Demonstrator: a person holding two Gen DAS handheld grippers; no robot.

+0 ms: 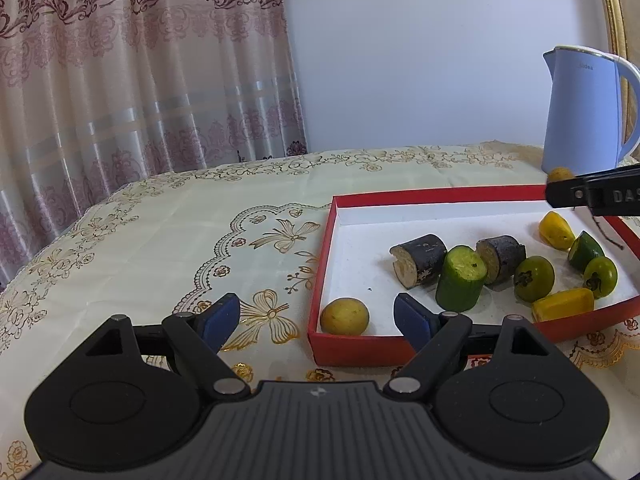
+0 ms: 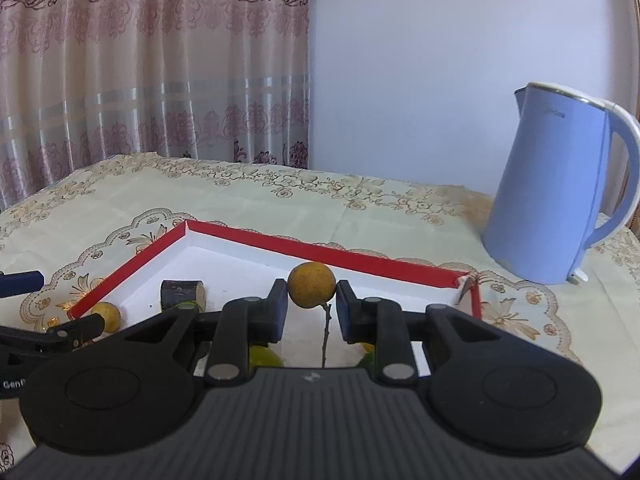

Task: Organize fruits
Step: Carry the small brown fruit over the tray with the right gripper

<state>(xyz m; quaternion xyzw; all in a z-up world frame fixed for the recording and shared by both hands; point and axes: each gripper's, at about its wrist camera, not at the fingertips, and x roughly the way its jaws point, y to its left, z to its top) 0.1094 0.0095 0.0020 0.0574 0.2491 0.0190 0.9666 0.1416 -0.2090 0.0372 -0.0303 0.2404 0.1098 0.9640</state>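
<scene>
The left gripper, nearest the lens, hovered with its blue-padded jaws wide apart and nothing between them, one finger over the near corner of the red tray. The right gripper had its jaws clamped on a round yellow fruit with a thin dangling stem, held above the tray.

The tray, red-walled with a white floor, lay on a cream tablecloth printed with gold bows, flowers and scalloped borders. In it rested a second round yellow fruit in the near corner, two dark-skinned cut pieces, a green cucumber-like section, two round green fruits and some yellow and green wedges.

Behind the table hung a beige curtain with maroon floral bands beside a plain pale wall. A light-blue electric kettle stood beyond the tray; faint lettering near its rim appeared to read "Midea". Partial lettering, "DAS", showed on the right gripper's finger in the left view.
</scene>
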